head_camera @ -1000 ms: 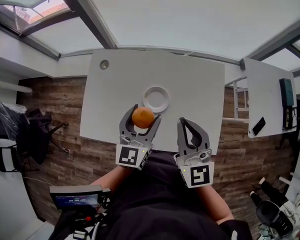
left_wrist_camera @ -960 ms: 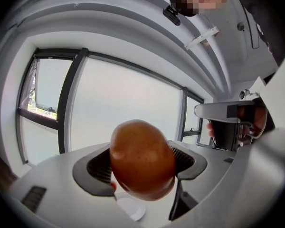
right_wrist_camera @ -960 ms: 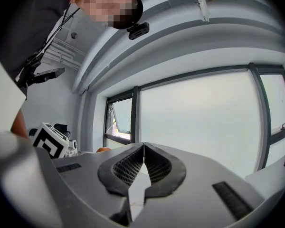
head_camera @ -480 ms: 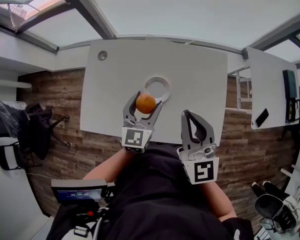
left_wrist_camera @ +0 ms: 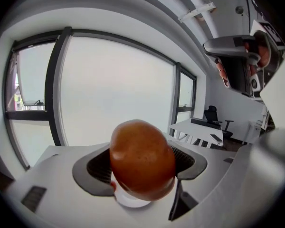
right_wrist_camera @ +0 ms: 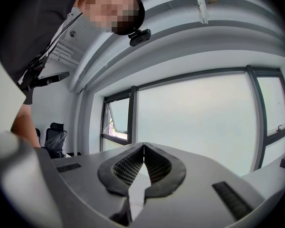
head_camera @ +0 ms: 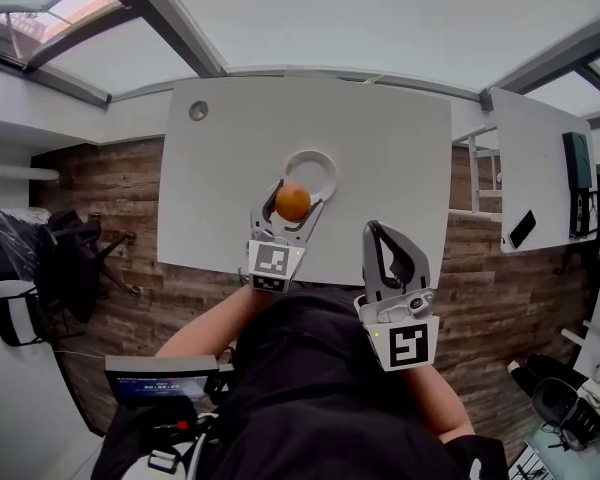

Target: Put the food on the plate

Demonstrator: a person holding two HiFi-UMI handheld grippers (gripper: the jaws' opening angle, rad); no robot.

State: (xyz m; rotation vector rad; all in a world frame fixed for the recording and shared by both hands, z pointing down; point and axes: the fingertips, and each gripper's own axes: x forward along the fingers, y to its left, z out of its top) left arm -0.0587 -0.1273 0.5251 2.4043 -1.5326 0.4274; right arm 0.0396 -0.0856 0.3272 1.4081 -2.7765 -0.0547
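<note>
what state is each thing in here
orange: gripped, over the plate's near rim
plate: flat on the table, nothing lying on it
left hand-held gripper: shut on the orange
right hand-held gripper: shut, empty, held back from the table

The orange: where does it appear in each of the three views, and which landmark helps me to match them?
Head view: the orange is just left of centre, between the jaws of the left gripper, overlapping the near rim of the white plate.
Left gripper view: the orange is low centre, gripped between the jaws.
Right gripper view: not in it; the right gripper is shut on nothing.
Landmark: the left gripper's dark jaws beside the orange, in the head and left gripper views.
</note>
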